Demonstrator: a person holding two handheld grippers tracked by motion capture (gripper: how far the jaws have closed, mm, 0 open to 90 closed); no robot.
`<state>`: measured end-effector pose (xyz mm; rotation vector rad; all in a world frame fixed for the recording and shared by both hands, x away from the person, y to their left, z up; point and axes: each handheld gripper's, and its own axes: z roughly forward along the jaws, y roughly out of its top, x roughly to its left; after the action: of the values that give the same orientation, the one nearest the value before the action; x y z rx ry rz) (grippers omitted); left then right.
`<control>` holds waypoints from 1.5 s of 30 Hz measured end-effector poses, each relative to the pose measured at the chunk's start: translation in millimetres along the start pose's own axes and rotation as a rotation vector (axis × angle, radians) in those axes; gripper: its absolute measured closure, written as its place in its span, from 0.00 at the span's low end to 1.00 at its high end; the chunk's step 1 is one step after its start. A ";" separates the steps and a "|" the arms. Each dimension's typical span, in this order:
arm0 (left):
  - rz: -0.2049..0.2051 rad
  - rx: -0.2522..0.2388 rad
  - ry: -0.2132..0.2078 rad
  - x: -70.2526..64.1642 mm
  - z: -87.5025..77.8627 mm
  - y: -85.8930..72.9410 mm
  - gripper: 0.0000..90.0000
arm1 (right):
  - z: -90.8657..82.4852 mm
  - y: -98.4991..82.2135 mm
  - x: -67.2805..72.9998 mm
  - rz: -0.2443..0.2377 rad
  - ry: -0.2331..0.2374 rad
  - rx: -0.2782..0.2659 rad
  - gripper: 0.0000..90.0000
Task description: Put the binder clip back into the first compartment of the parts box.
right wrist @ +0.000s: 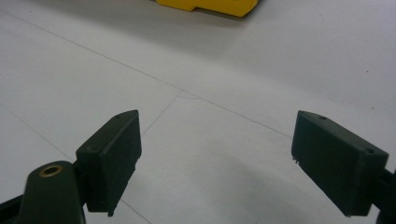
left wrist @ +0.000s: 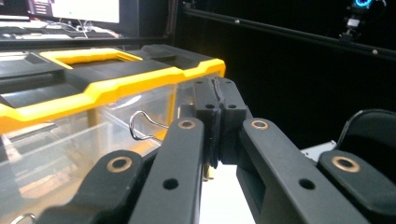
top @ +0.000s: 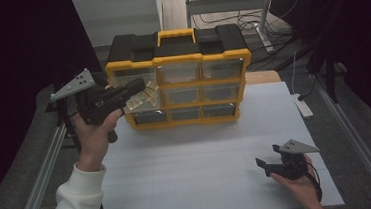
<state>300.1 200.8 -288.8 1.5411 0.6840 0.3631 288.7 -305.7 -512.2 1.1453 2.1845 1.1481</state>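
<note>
A yellow and black organizer (top: 177, 60) with clear drawers stands upright at the back of the white table (top: 202, 148). My left gripper (top: 139, 84) is held up in front of its left column, jaws shut with nothing visible between them. Just below its tip, a left-column drawer (top: 144, 98) stands partly pulled out with pale pieces inside. The left gripper view has the shut pads (left wrist: 219, 100) beside the organizer's yellow top edge (left wrist: 93, 91), and a wire pull loop (left wrist: 142, 126) on a clear drawer. My right gripper (top: 263, 166) rests low at the front right, open (right wrist: 217, 140) over bare table.
A white power strip (top: 304, 106) lies at the table's right edge. Metal rails (top: 43, 171) run along both sides of the table. Cables and a metal stand (top: 266, 13) are on the floor behind the organizer. The organizer's yellow base corner (right wrist: 210, 5) is far ahead of the right gripper.
</note>
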 end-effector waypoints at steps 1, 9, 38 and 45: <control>0.000 0.000 0.000 0.0 0.0 0.0 0.99 | 0.0 0.0 0.0 0.000 0.000 0.000 0.18; -0.014 -0.001 0.125 26.5 8.5 7.8 0.99 | -1.8 -0.4 1.4 -0.005 0.007 -0.001 0.18; -0.019 0.190 -0.017 -15.0 -16.4 -93.8 0.28 | 0.2 1.6 4.1 -0.013 0.003 0.000 0.18; -0.033 0.296 0.055 -5.0 -10.5 -148.2 0.28 | 0.4 1.6 4.2 -0.020 0.004 0.002 0.18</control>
<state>260.1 201.9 -431.9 1.8024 0.8327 0.2892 287.3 -301.5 -511.1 1.1199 2.1959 1.1414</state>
